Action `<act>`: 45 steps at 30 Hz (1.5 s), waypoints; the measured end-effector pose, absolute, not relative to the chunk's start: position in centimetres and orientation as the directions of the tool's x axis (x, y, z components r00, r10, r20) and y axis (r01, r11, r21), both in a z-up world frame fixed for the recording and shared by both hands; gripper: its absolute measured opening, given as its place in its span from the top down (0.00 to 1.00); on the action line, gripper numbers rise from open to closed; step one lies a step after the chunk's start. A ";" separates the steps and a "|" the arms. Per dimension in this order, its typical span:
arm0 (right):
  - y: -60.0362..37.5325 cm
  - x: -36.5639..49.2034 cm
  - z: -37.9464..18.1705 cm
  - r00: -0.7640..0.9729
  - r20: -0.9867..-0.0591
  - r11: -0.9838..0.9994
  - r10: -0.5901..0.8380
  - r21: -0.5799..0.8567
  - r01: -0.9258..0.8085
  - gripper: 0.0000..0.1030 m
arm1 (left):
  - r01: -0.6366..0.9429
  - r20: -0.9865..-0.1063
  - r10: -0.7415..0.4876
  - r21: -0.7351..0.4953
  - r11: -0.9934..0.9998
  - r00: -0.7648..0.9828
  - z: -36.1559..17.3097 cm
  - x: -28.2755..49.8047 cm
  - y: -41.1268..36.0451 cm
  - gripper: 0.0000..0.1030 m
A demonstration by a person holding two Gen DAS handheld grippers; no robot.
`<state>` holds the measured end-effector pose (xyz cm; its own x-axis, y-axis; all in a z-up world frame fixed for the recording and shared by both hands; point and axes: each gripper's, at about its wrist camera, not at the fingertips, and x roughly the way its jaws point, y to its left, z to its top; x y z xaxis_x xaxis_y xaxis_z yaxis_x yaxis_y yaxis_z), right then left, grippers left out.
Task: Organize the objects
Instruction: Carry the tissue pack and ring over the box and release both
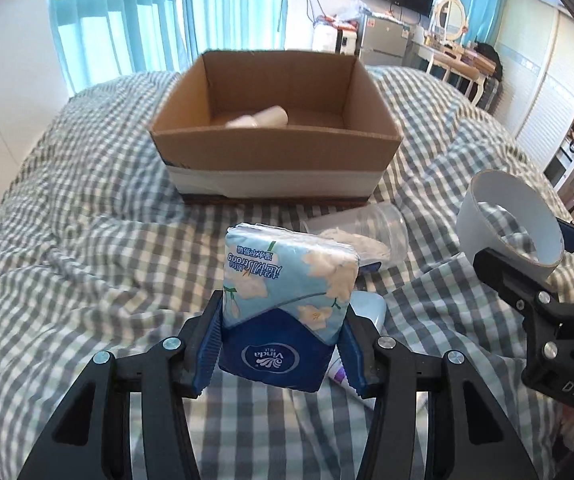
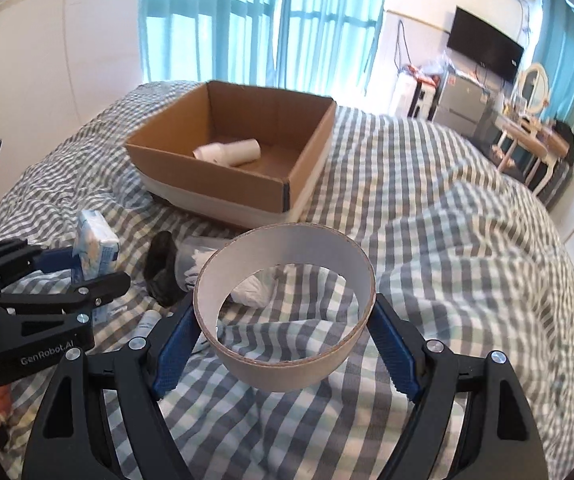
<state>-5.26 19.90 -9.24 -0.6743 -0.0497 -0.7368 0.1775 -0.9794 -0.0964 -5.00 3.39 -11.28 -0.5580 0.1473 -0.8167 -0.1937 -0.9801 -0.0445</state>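
Observation:
My left gripper (image 1: 281,344) is shut on a blue Vinda tissue pack (image 1: 287,292) and holds it above the checked bedspread; the pack also shows in the right wrist view (image 2: 97,246). My right gripper (image 2: 285,334) is shut on a wide cardboard tape ring (image 2: 287,304), also seen at the right of the left wrist view (image 1: 511,224). An open cardboard box (image 1: 275,148) stands ahead on the bed, and shows in the right wrist view too (image 2: 211,188), with a paper tube (image 2: 231,152) lying inside.
A clear plastic cup (image 1: 363,228) with crumpled tissue lies on its side before the box. A dark object (image 2: 161,268) and a small tube (image 1: 341,374) lie on the bedspread (image 1: 87,240). Window curtains, fridge, TV and dressing table stand beyond the bed.

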 end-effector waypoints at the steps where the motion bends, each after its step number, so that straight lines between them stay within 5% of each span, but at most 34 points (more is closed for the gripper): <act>1: 19.6 -4.8 -8.8 -0.680 -0.731 -0.977 -0.053 -0.102 0.186 0.21 | -0.192 -0.811 0.146 -0.042 -0.981 -0.567 -10.8 -4.7 3.3 0.49; 27: 17.3 2.4 1.9 -0.814 -0.572 -0.965 -0.102 -0.141 0.221 0.21 | -0.204 -0.644 0.148 0.013 -0.979 -0.751 -0.5 1.6 1.9 0.49; 45: 16.2 -7.7 6.0 -0.827 -0.536 -0.964 -0.170 -0.084 0.253 0.21 | -0.174 -0.572 0.142 0.002 -0.985 -0.808 2.6 -9.4 0.1 0.49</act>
<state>-7.72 16.18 5.96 -0.8270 -0.1705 -0.5357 0.2531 -0.9638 -0.0840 -9.36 0.05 2.64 -0.8080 0.1416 -0.5719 -0.1743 -0.9847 0.0025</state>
